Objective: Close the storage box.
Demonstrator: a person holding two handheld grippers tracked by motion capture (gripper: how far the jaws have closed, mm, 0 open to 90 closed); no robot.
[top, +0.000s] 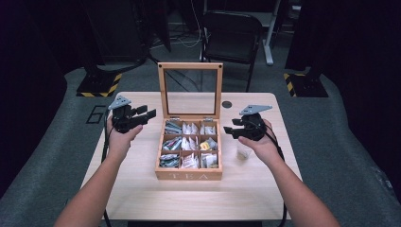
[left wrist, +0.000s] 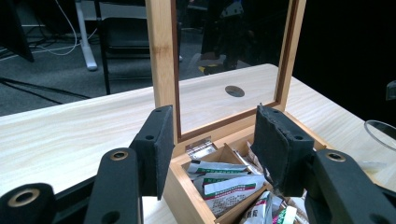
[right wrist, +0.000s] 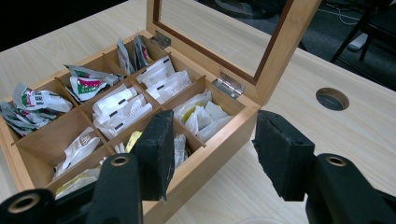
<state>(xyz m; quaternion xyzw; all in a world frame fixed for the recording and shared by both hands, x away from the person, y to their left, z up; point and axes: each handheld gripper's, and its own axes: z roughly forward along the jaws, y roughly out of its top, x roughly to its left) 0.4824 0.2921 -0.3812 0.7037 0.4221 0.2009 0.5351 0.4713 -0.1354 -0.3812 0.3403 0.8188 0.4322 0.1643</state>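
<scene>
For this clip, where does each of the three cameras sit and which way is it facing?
High view: above the person's side, looking forward and down on the light wooden table; both forearms, the left gripper and the right gripper show.
Left gripper view: rides the left gripper, facing the open bamboo tea box and its upright glass lid; open black jaws show.
Right gripper view: rides the right gripper, facing the box's compartments; open jaws show.
Shared: all three views show the tea box and the table's round hole.

The tea box (top: 189, 175) is pale, smooth matt wood, like the table (top: 142, 189). Its upright lid (top: 190, 90) holds a glossy clear pane on shiny metal hinges (right wrist: 228, 85). Paper sachets (right wrist: 121, 107) look crinkled; the gripper pads (right wrist: 280, 154) rough, matt black.
</scene>
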